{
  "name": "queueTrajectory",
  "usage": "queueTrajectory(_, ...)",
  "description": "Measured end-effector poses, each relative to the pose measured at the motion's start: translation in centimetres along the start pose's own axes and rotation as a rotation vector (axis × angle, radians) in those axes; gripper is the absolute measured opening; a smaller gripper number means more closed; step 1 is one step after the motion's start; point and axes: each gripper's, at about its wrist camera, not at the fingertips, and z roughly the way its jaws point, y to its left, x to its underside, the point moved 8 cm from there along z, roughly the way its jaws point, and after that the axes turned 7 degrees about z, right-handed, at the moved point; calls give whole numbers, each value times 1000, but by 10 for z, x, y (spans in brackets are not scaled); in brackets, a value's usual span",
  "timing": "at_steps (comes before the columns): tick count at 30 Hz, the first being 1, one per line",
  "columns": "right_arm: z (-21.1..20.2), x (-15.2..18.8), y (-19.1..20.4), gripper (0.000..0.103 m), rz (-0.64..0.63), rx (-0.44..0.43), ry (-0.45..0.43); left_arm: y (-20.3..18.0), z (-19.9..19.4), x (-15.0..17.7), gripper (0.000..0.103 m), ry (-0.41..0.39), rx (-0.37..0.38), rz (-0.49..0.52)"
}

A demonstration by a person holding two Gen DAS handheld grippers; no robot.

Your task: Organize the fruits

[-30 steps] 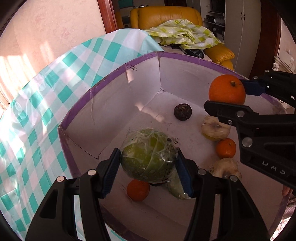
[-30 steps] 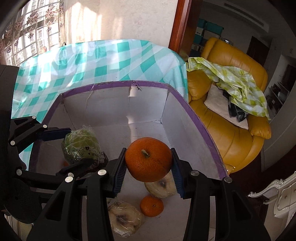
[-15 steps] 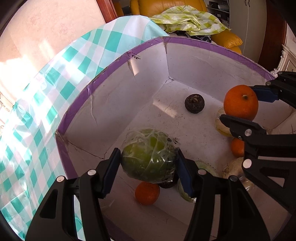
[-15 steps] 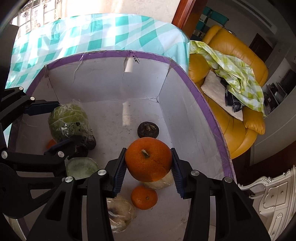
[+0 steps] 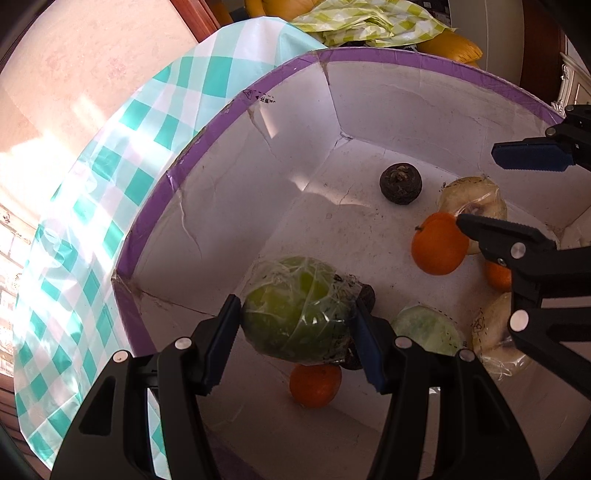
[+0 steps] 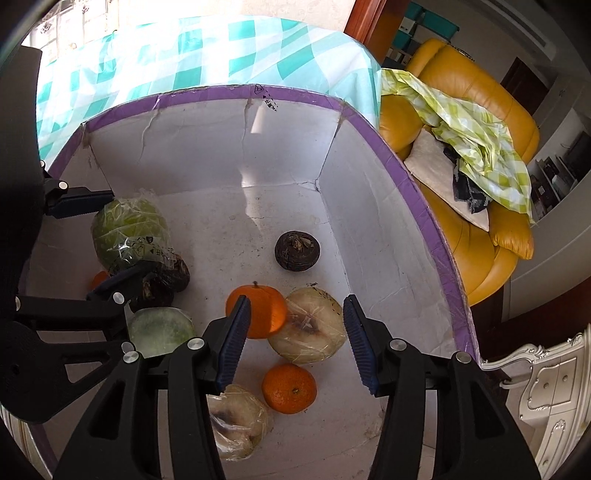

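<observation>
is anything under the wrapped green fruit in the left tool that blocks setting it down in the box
Yes. Below the wrapped green fruit held by the left tool lie a small orange and a dark fruit on the box floor. Bare floor lies farther back.

From my left camera, a pink wall (image 5: 85, 70) fills ten o'clock, sunlit in patches, with a wood door frame (image 5: 195, 18) at twelve. On my right camera a yellow leather sofa (image 6: 476, 110) sits at two o'clock, a green checked cloth (image 6: 480, 136) and a white cushion (image 6: 436, 166) on it. A teal checked tablecloth (image 6: 207, 51) lies at twelve, a white carved cabinet (image 6: 543, 391) at four, a bright window (image 6: 70, 26) at eleven.
</observation>
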Motion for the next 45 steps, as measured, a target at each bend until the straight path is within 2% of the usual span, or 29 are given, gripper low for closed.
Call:
queueTrajectory(8,-5,-2,0,71,1,1,-25,0,-5,-3,60,-41,27,-24)
queueTrajectory(19,-7,-4,-5,75,26,-5,-41,-1,-9,-2,64,-63,50,-42)
queueTrajectory(23,-13,-5,-8,80,48,-7,-69,-6,-16,0,74,-86,84,-65)
queueTrajectory(27,-23,-8,-13,87,75,4,-123,-13,-28,5,80,-126,103,-97)
queueTrajectory(29,-33,-11,-18,87,104,-7,-170,-15,-39,8,85,-154,95,-126)
queueTrajectory(30,-36,-12,-20,87,116,-6,-188,-16,-46,9,91,-171,93,-144)
queueTrajectory(35,-62,-12,-32,87,186,-24,-288,-26,-76,17,99,-227,127,-200)
queueTrajectory(37,-77,-11,-38,87,215,-34,-326,-28,-87,22,100,-242,147,-241)
queueTrajectory(40,-99,-3,-40,87,218,-28,-373,-36,-104,29,101,-282,222,-293)
queueTrajectory(43,-117,13,-45,87,240,-3,-408,-42,-116,36,101,-298,207,-314)
queueTrajectory(45,-124,24,-48,87,258,27,-417,-47,-122,40,101,-306,224,-337)
